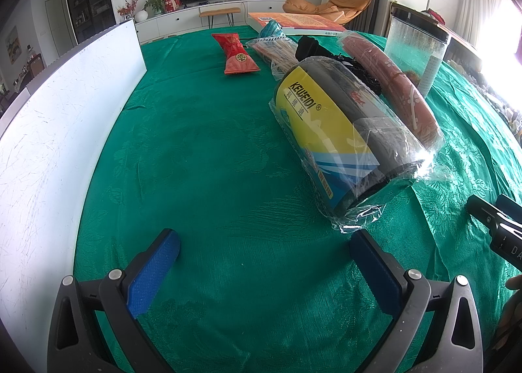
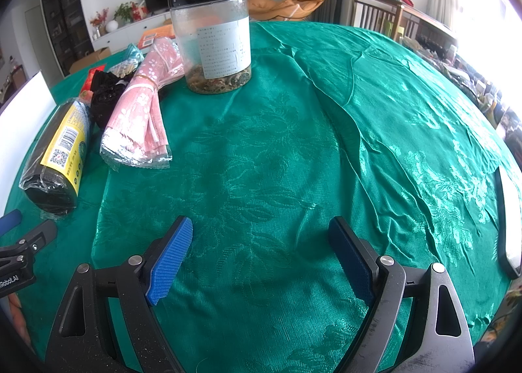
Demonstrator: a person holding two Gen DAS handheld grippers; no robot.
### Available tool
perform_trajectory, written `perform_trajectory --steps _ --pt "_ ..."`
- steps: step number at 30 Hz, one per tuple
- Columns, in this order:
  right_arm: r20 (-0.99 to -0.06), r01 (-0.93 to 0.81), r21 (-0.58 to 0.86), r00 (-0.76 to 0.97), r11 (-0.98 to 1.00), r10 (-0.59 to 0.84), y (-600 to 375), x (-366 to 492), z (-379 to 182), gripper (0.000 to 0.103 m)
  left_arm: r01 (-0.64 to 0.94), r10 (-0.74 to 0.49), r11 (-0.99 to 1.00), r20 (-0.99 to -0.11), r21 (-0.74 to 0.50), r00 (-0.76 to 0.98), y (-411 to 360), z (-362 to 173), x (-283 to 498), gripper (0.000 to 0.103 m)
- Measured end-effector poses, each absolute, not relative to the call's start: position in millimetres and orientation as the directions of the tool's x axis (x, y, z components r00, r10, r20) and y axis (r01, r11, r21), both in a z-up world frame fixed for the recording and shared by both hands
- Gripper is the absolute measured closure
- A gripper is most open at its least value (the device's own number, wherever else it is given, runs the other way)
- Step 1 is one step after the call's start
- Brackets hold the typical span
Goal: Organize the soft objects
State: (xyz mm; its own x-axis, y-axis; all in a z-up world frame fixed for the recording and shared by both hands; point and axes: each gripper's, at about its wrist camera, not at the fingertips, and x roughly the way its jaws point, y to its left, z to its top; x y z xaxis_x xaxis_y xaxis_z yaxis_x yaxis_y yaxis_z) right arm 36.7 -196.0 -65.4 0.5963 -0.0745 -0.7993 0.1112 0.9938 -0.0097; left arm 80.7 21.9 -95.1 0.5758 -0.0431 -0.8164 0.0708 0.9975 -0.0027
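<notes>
A black roll with a yellow label in clear wrap [image 1: 339, 131] lies on the green tablecloth [image 1: 212, 161], just ahead and right of my open, empty left gripper [image 1: 264, 246]. It also shows in the right wrist view [image 2: 58, 151]. Beyond it lie a pink floral pack [image 1: 401, 79], a black fabric piece [image 1: 310, 47], a bag of sticks [image 1: 270, 53] and a red packet [image 1: 236, 53]. In the right wrist view the pink pack [image 2: 143, 102] and black fabric [image 2: 104, 96] lie far left of my open, empty right gripper [image 2: 261, 229].
A clear jar with a black lid [image 2: 213, 37] stands at the back of the table. A white board [image 1: 49, 144] stands along the left edge. An orange book [image 1: 293, 22] and a teal bag [image 1: 272, 29] lie at the far side. The other gripper [image 1: 499, 226] shows at right.
</notes>
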Motion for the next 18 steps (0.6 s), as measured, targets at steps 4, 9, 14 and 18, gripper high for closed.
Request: perform_trajectory --steps 4,9,14,18 --pt "-0.811 0.108 0.014 0.582 0.994 -0.051 -200 42 -61 0.015 0.071 -0.043 0.997 -0.816 -0.003 0.576 22 -95 81 0.000" --pt "-0.741 0.008 0.284 0.637 0.959 0.214 -196 85 -21 0.015 0.071 -0.043 0.997 -0.816 -0.003 0.576 22 -95 81 0.000" --pt "-0.843 -0.136 0.203 0.480 0.970 0.243 -137 168 -28 0.019 0.071 -0.043 0.997 -0.816 -0.003 0.576 22 -95 81 0.000" --pt "-0.882 -0.142 0.154 0.427 0.978 0.201 -131 179 -49 0.083 0.071 -0.043 0.997 -0.816 -0.003 0.576 22 -95 81 0.000"
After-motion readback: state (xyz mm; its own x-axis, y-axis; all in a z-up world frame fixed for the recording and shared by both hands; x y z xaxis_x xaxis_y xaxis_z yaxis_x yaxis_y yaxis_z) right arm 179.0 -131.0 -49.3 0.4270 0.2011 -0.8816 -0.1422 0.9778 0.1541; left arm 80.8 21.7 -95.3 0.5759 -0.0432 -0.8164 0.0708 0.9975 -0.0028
